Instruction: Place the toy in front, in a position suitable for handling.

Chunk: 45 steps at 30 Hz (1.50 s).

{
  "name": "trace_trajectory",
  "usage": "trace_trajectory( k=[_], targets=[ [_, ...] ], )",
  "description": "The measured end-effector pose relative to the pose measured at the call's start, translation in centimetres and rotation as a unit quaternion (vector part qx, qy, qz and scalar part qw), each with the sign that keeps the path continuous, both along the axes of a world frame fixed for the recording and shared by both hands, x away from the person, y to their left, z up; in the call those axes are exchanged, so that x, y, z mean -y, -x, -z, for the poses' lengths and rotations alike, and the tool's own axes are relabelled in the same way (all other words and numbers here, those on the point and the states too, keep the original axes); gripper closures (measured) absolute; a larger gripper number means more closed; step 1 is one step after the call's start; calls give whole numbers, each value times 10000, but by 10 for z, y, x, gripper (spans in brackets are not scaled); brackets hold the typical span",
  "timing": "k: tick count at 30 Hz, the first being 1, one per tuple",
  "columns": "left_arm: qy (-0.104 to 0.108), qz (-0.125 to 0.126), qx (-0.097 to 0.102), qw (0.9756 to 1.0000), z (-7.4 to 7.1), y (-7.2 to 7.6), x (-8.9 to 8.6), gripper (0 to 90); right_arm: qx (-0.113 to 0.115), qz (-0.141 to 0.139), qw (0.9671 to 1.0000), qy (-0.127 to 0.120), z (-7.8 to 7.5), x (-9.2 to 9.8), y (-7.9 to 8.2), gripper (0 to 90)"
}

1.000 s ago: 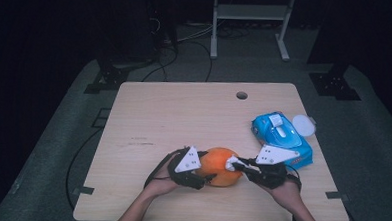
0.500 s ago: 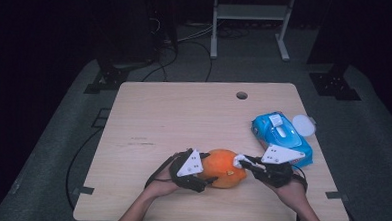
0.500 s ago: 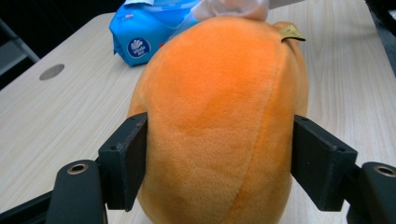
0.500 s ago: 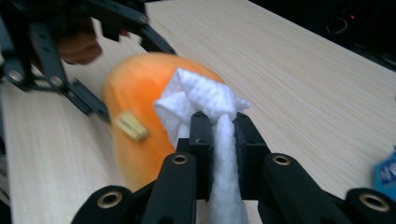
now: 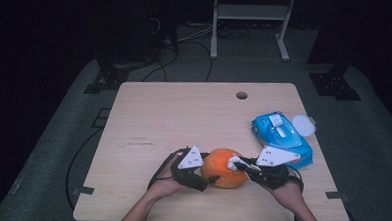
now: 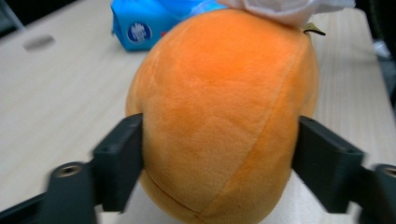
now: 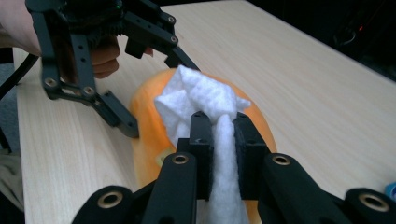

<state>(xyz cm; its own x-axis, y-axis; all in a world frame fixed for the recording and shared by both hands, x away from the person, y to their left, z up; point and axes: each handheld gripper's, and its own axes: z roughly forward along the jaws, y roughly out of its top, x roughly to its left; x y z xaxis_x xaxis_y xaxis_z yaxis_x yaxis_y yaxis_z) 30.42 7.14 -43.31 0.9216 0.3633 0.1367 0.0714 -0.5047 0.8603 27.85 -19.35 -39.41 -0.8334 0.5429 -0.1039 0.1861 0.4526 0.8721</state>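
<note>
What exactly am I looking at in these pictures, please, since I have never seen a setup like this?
A person sits at a wooden table and holds a hand-operated two-jaw gripper in each hand. One picture comes from a camera above the table; the other two come from cameras riding on each gripper, looking along its black jaws. On the table lie an orange plush toy and a blue pack of wipes with a white round lid beside it. The left gripper straddles the toy, its jaws having just been opening. The right gripper pinches a white wipe and presses it on the toy's top.
</note>
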Motion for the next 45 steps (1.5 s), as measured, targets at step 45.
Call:
trace_trajectory(
  k=[45],
  targets=[
    [-312,520,1039,9927,6,28,25,311,232,-510,9976,403,1,-43,17,800]
  ],
)
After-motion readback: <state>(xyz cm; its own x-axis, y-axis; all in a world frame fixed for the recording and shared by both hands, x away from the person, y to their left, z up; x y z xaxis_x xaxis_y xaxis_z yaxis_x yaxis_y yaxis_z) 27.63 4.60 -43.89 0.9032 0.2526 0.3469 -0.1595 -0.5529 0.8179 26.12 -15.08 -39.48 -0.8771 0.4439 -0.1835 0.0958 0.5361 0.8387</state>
